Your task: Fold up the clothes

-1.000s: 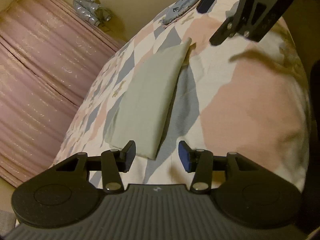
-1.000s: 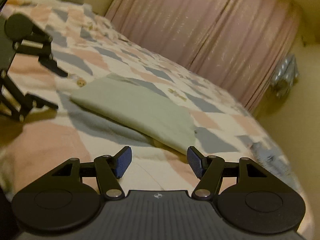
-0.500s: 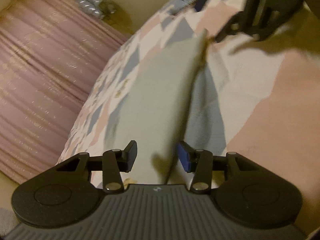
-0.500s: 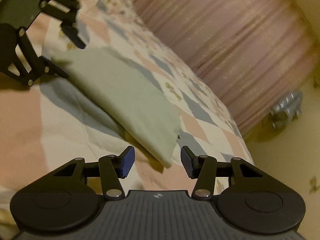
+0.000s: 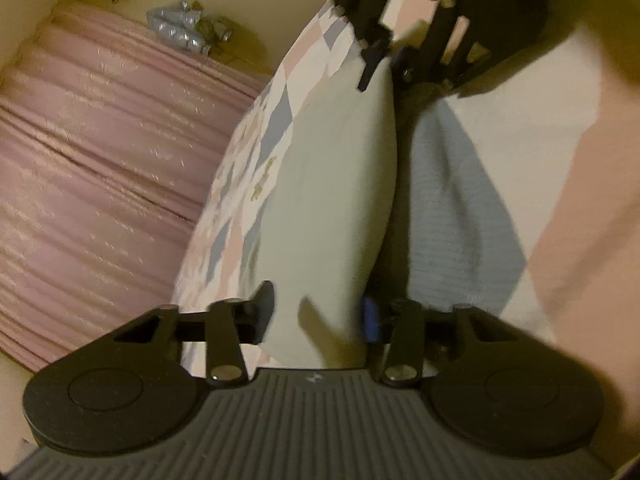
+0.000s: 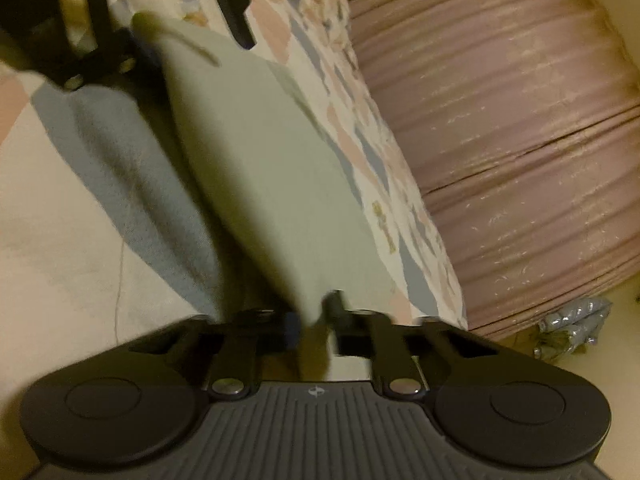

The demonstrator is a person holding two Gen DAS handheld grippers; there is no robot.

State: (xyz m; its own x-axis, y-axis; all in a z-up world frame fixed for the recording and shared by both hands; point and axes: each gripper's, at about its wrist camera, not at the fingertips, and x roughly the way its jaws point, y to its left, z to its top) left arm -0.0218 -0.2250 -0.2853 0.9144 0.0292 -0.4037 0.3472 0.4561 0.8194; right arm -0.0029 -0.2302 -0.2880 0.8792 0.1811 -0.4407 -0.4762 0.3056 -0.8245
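A pale green folded cloth (image 5: 328,184) lies lengthwise on the patchwork bedspread (image 5: 500,128). My left gripper (image 5: 318,316) is open, and the cloth's near end sits between its fingers. In the left wrist view my right gripper (image 5: 384,68) is at the cloth's far end. In the right wrist view, the same cloth (image 6: 264,160) runs away from my right gripper (image 6: 314,318), whose fingers have drawn close on the cloth's near corner. My left gripper (image 6: 188,40) straddles the far end there. Both views are blurred by motion.
A pink pleated curtain (image 5: 100,180) hangs along the bed's far side, also visible as the curtain (image 6: 520,120) on the right. A silvery wrapped bundle (image 5: 180,32) lies on the floor by the wall. The bedspread (image 6: 60,220) stretches wide on my side of the cloth.
Both grippers have moved in from above the bed onto opposite ends of the green cloth. The right gripper's fingers have narrowed on its corner; the left stays wide.
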